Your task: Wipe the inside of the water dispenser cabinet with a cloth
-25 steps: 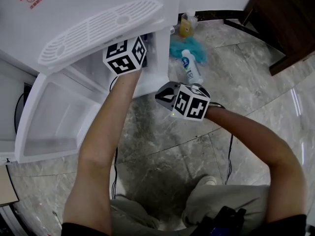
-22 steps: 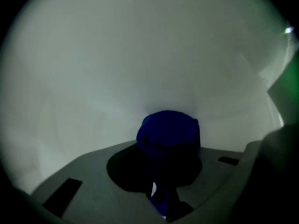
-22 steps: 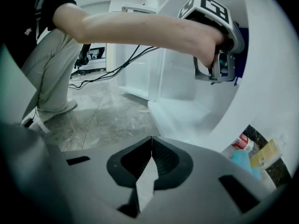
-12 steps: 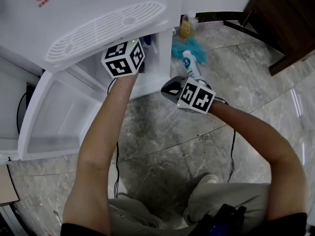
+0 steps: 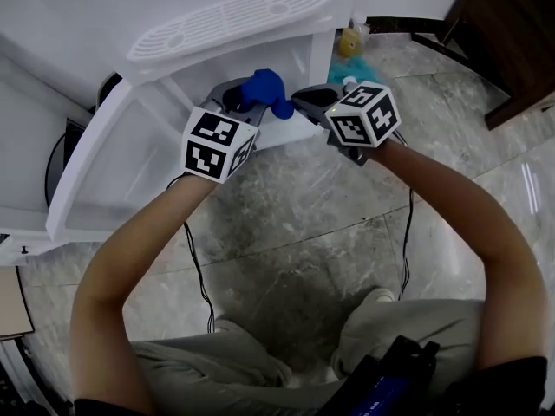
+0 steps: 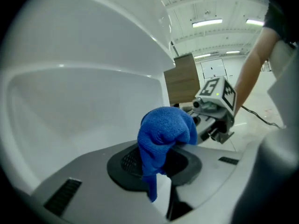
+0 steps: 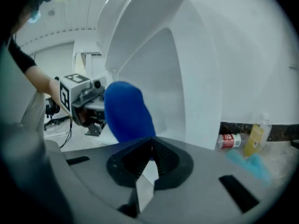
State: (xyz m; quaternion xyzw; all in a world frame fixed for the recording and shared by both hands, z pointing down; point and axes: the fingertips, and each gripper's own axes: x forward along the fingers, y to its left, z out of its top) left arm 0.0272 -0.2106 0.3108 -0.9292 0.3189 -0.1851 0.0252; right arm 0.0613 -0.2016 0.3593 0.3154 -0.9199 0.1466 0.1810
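Note:
My left gripper is shut on a bunched blue cloth just in front of the open cabinet of the white water dispenser. In the left gripper view the cloth bulges up from between the jaws and a tail hangs down. My right gripper comes in from the right, shut, with its tips right beside the cloth. In the right gripper view its jaws meet with nothing visibly between them. The cloth and the left gripper lie just beyond.
The cabinet door stands open to the left, under the drip grille. A yellow bottle, a red-and-white can and a teal cloth lie by the wall on the right. Dark wooden furniture stands at the far right. A cable runs over the marble floor.
The left gripper has come back out of the cabinet, and the blue cloth now shows in its jaws. The right gripper has risen and swung in beside the cloth.

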